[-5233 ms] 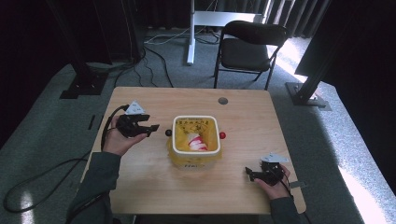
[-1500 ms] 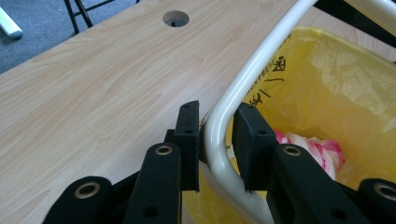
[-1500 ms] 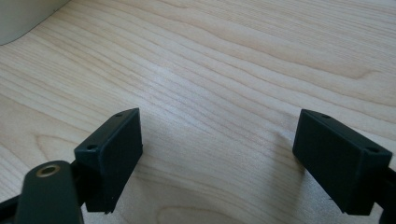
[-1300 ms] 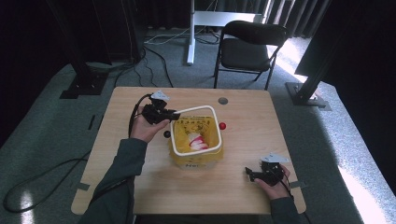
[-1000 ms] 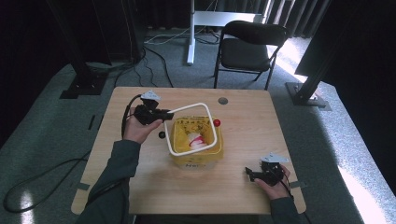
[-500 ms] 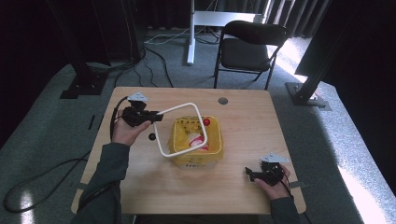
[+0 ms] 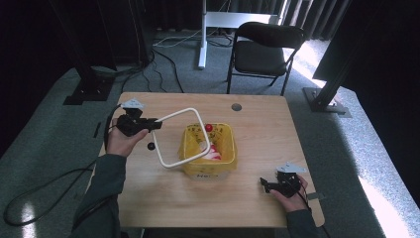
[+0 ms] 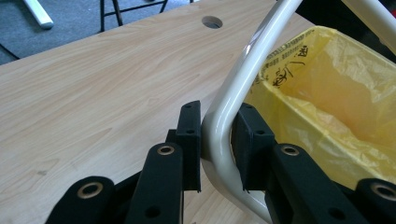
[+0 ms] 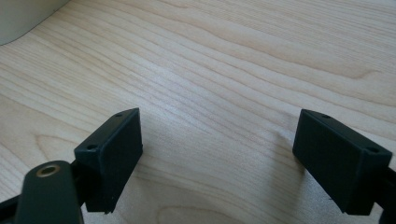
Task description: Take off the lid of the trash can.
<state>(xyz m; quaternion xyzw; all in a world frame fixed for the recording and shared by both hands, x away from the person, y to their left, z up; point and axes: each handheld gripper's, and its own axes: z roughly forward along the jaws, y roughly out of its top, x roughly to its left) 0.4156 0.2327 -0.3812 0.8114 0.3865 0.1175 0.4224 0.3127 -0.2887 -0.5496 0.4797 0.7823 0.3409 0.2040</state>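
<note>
The left tool (image 8: 215, 140) is seen clamped on a corner of a white rectangular frame (image 7: 174, 139); in the left gripper view both black pads press on the rounded tube where it bends. In the high view the left tool (image 7: 148, 125) sits at about 9 o'clock from the bin, and the frame is held tilted in the air, its far side raised over the bin's left rim and its near side hanging low over the tabletop (image 7: 257, 114).

The yellow-lined bin (image 7: 210, 151) stands near the middle of the tabletop. The yellow bag (image 8: 327, 93) is draped loosely over the rim, thin and crinkled, with black print along its edge. Something white and red lies inside the bin; what it is cannot be told. A red knob (image 7: 209, 127) is seen at the bin's far rim and a dark knob (image 7: 150, 146) at about 9 o'clock of it, just under the frame.

The right tool (image 7: 272, 186) rests at about 4 o'clock from the bin, well apart from it; its jaws stand wide with only bare wood between them in the right gripper view.

As judged from the pictures, the frame is already off the bin, so the lifting step appears done. What seems left is to carry the frame clear, set it down on the tabletop, and then deal with the freed bag.
</note>
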